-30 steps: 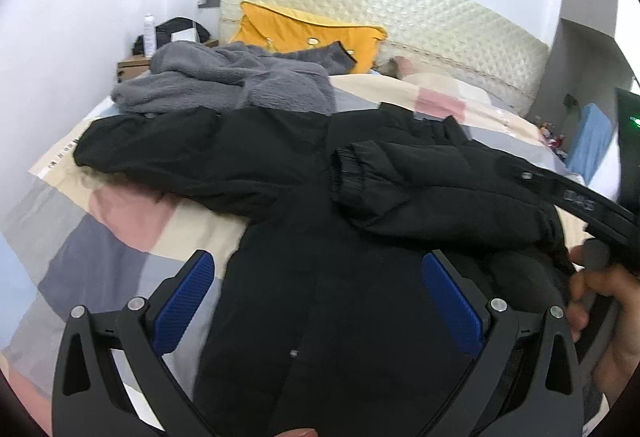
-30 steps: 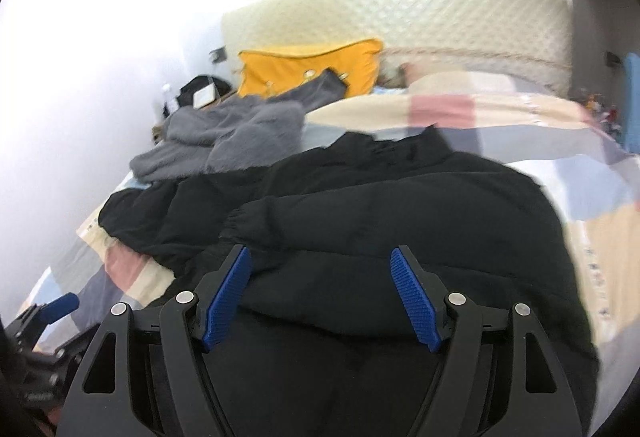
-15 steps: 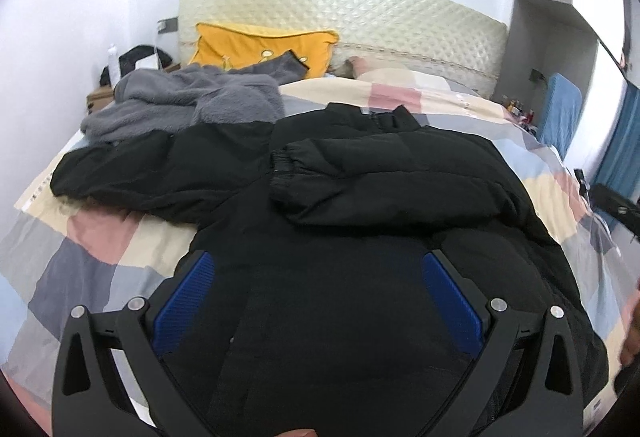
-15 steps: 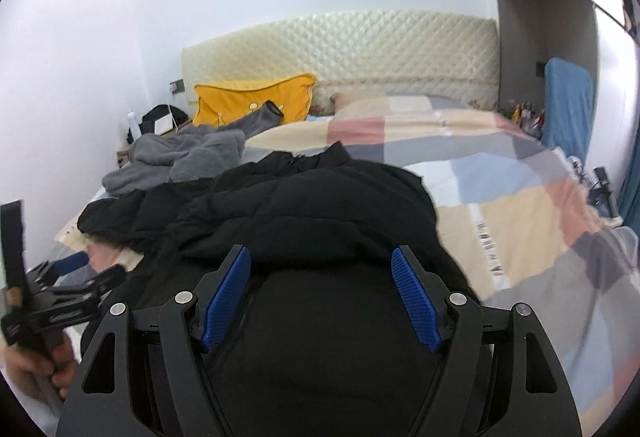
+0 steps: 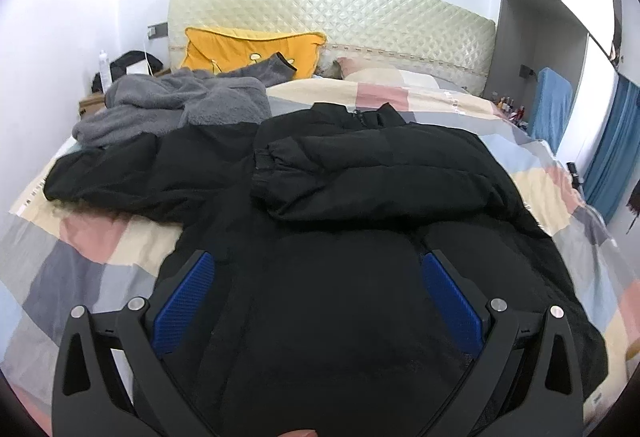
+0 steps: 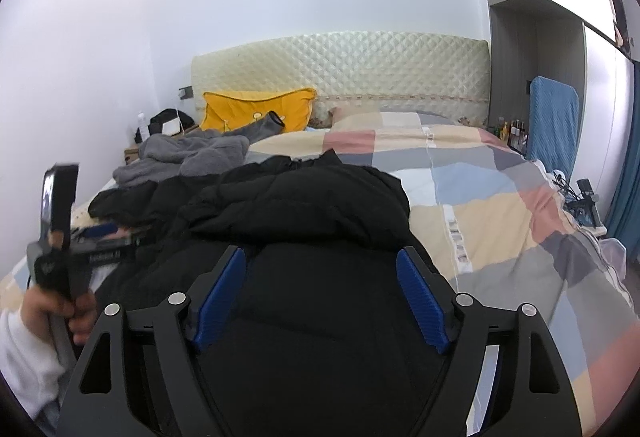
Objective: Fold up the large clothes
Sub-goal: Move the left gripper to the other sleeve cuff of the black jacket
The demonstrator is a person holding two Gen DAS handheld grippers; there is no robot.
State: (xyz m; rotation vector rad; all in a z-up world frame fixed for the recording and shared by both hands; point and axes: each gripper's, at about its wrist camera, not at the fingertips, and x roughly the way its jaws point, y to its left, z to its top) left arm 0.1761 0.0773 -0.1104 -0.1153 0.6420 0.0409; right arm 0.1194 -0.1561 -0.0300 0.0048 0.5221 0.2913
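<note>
a: what sits right at the left gripper (image 5: 316, 277)?

b: its blue pads (image 5: 184, 297) stand wide apart with nothing between them, held above the black jacket (image 5: 340, 317), which fills the space below and ahead of the fingers.

a: and the right gripper (image 6: 320, 277)?

b: same, spread wide and holding nothing, over the jacket's lower body. off to its left the left hand (image 6: 60, 313) grips the other tool's handle; that part is blurred, so i can't say more.

a: how does the jacket lie?

b: flat on the checked duvet (image 5: 80, 257). just ahead of the left claw one sleeve (image 5: 360, 177) is folded across the chest, cuff toward the left. the other sleeve (image 5: 120, 173) stretches out to the left, still unfolded. the collar (image 5: 352, 113) points away.

a: farther on?

b: beyond the spread sleeve, a grey fleece garment (image 5: 180, 105) lies in a heap. behind that, a yellow pillow (image 5: 240, 49) leans on the quilted cream headboard (image 5: 360, 17). far right of the claws, a blue towel (image 6: 552, 117) hangs.
</note>
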